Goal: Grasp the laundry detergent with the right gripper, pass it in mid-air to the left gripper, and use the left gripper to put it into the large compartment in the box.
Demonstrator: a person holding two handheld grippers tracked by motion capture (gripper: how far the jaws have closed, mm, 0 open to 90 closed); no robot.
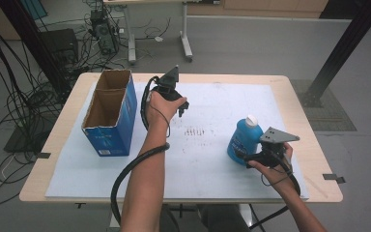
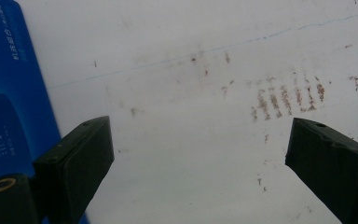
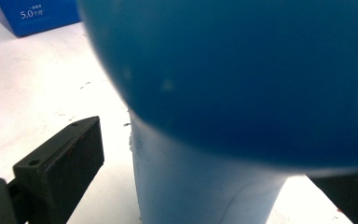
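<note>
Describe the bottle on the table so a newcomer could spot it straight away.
Start at the wooden table covered by a white mat, then look to its right side, far from the open blue cardboard box on the left. There the blue bottle stands upright, just in front of the right hand-held gripper. Its white cap and rounded blue body set it apart.
</note>
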